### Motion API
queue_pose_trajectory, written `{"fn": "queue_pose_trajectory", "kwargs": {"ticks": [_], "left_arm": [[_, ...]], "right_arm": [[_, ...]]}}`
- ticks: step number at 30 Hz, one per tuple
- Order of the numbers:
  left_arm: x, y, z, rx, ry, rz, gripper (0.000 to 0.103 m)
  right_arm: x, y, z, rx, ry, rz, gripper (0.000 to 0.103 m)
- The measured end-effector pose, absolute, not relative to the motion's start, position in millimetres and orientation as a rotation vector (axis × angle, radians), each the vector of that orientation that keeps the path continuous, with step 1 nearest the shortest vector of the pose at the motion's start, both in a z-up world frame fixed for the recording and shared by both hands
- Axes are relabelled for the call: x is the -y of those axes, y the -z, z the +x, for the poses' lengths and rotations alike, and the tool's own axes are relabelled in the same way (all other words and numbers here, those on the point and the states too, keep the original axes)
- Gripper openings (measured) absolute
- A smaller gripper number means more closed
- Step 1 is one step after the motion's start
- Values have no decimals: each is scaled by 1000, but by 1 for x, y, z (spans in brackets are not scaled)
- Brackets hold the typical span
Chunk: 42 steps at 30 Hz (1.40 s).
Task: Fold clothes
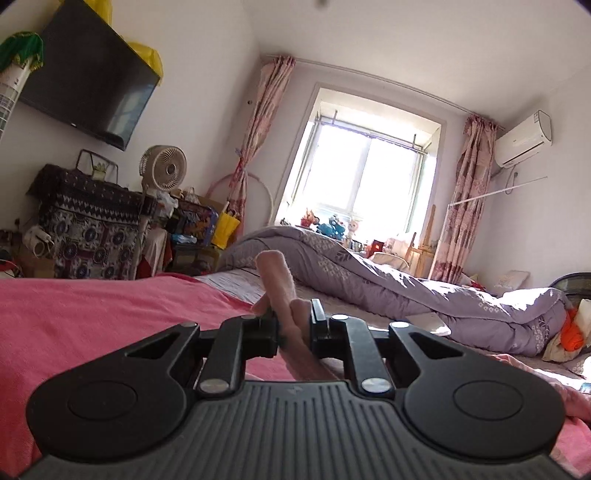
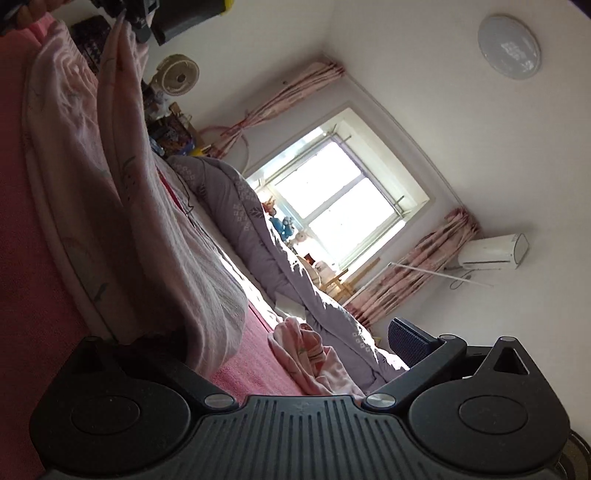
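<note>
Pale pink printed garment (image 2: 122,192), lifted off the pink bedspread (image 1: 92,317) and hanging in a long drape, hem toward the bedspread, one edge pinched up high. Left gripper (image 1: 293,325) narrowed onto a bunched ridge of that fabric, jaws close on either side, cloth rising above them in a stiff fold; seen again from the right wrist view at the top corner (image 2: 127,22), with the garment falling away beneath it. Held high, most likely, so the cloth hangs straight and creases drop out before laying flat. Right gripper (image 2: 288,354) low beside the garment's bottom end, rolled on its side relative to the bedspread; one ribbed pad (image 2: 410,345) clear and well out, the other finger hidden behind the hanging fabric, so open or closing cannot be told. A second crumpled pink piece (image 2: 314,354) just past the bedspread's far edge, against the rolled lilac quilt (image 1: 388,284). Probably positioned to catch the lower edge and stretch the garment.
</note>
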<state>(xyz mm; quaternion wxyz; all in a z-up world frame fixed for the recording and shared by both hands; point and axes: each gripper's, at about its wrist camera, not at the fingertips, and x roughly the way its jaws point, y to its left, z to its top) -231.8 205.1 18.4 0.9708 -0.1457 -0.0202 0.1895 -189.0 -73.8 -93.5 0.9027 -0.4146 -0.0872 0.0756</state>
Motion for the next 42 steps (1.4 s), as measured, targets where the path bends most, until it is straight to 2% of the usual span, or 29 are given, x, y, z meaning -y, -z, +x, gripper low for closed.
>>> {"fn": "queue_pose_trajectory", "kwargs": {"ticks": [5, 6, 7, 12, 17, 20, 23, 26, 29, 30, 31, 33, 36, 39, 41, 42], "left_arm": [[-227, 24, -230, -150, -439, -340, 21], [-229, 31, -235, -151, -435, -349, 28], [-231, 38, -239, -152, -431, -359, 31], [-252, 33, -261, -88, -439, -486, 38], [-285, 20, -294, 46, -569, -614, 36], [-261, 1, -291, 69, -460, -464, 36], [-212, -11, -260, 11, -237, -298, 40], [-174, -1, -226, -88, -55, -253, 45], [-169, 23, -194, -232, -111, -245, 45], [-176, 31, -189, -262, -142, -271, 40], [-183, 37, -186, -276, -165, -295, 21], [-197, 41, -193, -264, -179, -329, 7], [-205, 40, -201, -253, -162, -357, 7], [-205, 35, -211, -198, -153, -357, 8], [-209, 25, -226, -124, -157, -387, 35], [-213, 21, -234, -89, -170, -398, 53]], "right_arm": [[75, 86, -182, 109, -218, -788, 103], [76, 85, -182, 101, -228, -793, 103], [77, 85, -182, 93, -238, -797, 103], [78, 83, -183, 53, -282, -807, 103], [83, 79, -177, 14, -297, -777, 103], [84, 78, -177, 14, -298, -783, 103], [84, 77, -178, 16, -309, -807, 103], [87, 77, -183, 19, -335, -843, 103], [98, 74, -191, 13, -396, -856, 103], [105, 71, -194, 4, -429, -839, 103], [111, 68, -197, -7, -463, -817, 103], [124, 62, -202, -29, -531, -771, 103], [141, 52, -203, -72, -609, -690, 103], [165, 38, -191, -181, -685, -480, 103], [185, 25, -181, -258, -765, -308, 103], [196, 19, -180, -281, -811, -228, 103]]}}
